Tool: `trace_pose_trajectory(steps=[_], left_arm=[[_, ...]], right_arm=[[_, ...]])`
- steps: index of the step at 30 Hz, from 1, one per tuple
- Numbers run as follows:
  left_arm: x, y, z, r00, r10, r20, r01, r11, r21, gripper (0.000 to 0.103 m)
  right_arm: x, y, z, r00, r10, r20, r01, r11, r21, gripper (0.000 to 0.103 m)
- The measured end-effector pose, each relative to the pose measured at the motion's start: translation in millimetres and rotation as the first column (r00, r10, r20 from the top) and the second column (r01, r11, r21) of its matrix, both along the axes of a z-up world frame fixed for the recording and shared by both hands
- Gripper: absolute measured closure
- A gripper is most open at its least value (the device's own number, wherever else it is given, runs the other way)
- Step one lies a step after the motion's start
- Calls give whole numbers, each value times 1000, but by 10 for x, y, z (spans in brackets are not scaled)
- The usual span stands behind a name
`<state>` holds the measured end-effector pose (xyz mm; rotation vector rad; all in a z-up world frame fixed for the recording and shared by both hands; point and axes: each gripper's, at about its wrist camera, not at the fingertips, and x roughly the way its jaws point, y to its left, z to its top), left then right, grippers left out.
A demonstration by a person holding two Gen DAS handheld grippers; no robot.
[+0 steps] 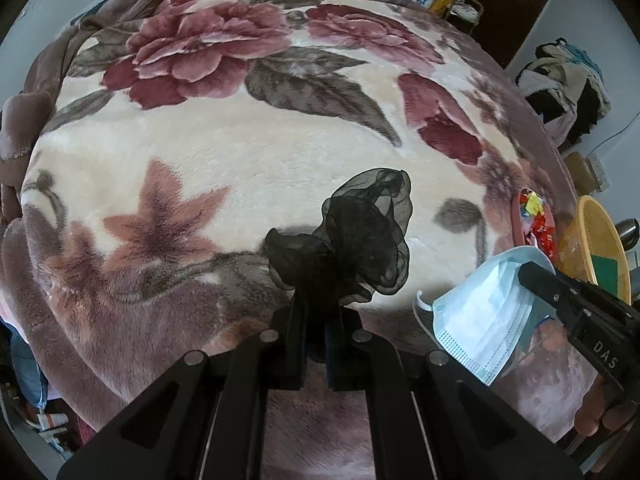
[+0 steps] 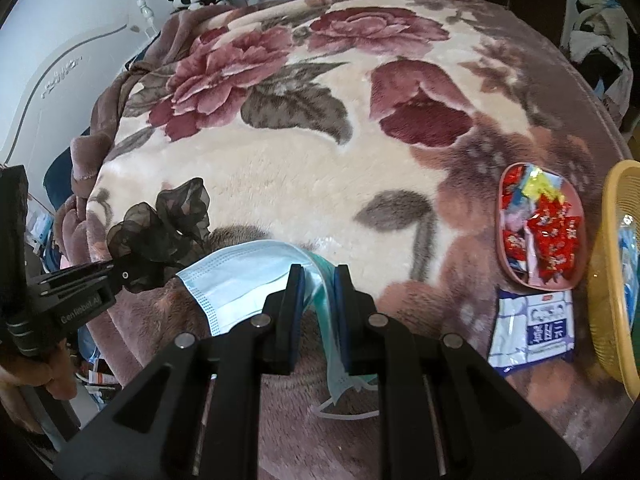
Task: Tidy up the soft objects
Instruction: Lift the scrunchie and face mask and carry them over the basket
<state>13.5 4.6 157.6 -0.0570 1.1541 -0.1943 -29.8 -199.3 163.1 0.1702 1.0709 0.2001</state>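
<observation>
My left gripper [image 1: 319, 300] is shut on a black sheer scrunchie [image 1: 360, 240] and holds it above the floral blanket [image 1: 224, 152]. It also shows at the left of the right wrist view [image 2: 160, 228]. My right gripper [image 2: 318, 276] is shut on a light blue face mask [image 2: 240, 276], which hangs folded over the jaws above the blanket [image 2: 304, 160]. In the left wrist view the mask [image 1: 480, 316] hangs at the lower right from the right gripper [image 1: 532, 276].
A pink tray of wrapped candies [image 2: 540, 228] lies at the blanket's right side. A white and blue packet [image 2: 532, 328] lies just before it. A yellow plastic basket [image 2: 616, 272] stands at the right edge. A pile of clothes [image 1: 568, 80] sits beyond the bed.
</observation>
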Motion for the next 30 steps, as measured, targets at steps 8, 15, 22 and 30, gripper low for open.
trace_pose_trajectory(steps=[8, 15, 22, 30], left_arm=[[-149, -217, 195, 999, -37, 36, 37, 999, 2, 99], [-267, -463, 320, 995, -83, 60, 83, 997, 2, 99], [-362, -718, 419, 988, -131, 78, 131, 991, 5, 99], [-438, -1074, 517, 977, -190, 95, 190, 982, 8, 99]], right_arm=[[-205, -201, 164, 999, -35, 36, 35, 999, 2, 88], [-382, -442, 312, 994, -84, 67, 84, 996, 1, 88], [-545, -687, 430, 987, -131, 91, 131, 991, 3, 88], [-703, -1015, 505, 976, -192, 107, 193, 981, 4, 88]])
